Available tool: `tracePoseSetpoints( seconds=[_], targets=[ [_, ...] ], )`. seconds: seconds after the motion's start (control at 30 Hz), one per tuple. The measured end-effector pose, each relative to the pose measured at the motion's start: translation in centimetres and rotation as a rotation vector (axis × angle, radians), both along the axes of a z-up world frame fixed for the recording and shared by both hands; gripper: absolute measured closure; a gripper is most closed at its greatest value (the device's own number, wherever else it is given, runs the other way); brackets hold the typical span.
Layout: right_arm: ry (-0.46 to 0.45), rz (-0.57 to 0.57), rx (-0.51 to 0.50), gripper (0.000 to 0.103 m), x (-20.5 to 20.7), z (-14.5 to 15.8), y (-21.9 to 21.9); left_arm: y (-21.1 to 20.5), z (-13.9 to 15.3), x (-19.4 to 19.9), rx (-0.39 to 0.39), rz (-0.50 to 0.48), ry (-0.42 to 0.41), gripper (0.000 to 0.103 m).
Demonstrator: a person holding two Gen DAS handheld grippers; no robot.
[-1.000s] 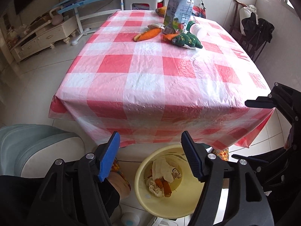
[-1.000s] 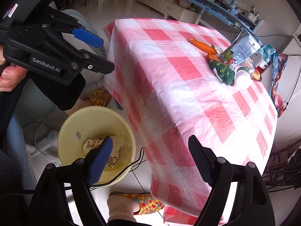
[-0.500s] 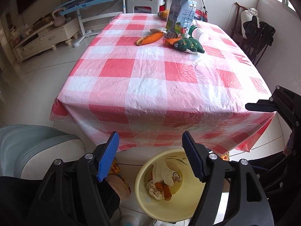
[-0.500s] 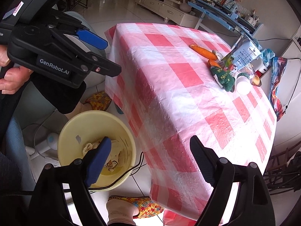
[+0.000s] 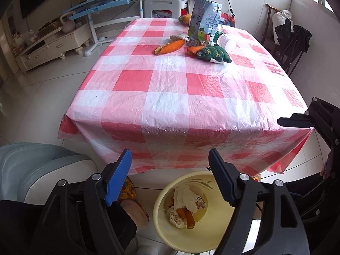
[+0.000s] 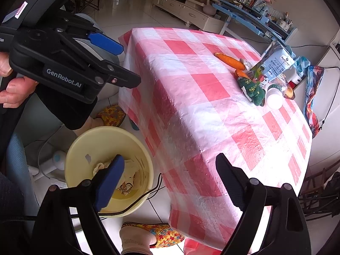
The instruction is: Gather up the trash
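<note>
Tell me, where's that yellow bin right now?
The yellow bin sits on the floor by the table's near edge, low in both wrist views, next to a colourful slipper.

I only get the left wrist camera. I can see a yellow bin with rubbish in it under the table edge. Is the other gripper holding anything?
Observer: No. The right gripper is open and empty, between the bin and the table corner.
Operator: Is there anything by the bin that I can't see?
Observer: A black cable curves along its rim on the table side.
Operator: What does my own gripper look like from outside?
Observer: The left gripper is open, a bare hand holds it, and its side reads GenRobot.AI.
</note>
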State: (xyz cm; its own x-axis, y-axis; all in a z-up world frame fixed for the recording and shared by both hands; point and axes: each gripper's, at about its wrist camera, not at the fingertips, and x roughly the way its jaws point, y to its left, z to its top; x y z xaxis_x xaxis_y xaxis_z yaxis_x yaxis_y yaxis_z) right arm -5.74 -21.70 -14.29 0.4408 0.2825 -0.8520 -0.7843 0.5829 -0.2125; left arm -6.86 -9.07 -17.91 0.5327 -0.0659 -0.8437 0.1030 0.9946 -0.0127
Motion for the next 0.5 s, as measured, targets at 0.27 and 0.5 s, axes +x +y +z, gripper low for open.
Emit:
tracePoseSetpoints(
  seconds=[0.27,0.5],
  targets=[
    [-0.004,0.002,0.002,0.019,-0.01,0.06,0.10,-0.03,-0.03,0.02,0.002,0.000,-0.001,0.029],
    [-0.004,0.002,0.002,0.019,-0.03,0.05,0.13,-0.05,-0.05,0.04,0.003,0.000,0.000,0.028]
  ],
)
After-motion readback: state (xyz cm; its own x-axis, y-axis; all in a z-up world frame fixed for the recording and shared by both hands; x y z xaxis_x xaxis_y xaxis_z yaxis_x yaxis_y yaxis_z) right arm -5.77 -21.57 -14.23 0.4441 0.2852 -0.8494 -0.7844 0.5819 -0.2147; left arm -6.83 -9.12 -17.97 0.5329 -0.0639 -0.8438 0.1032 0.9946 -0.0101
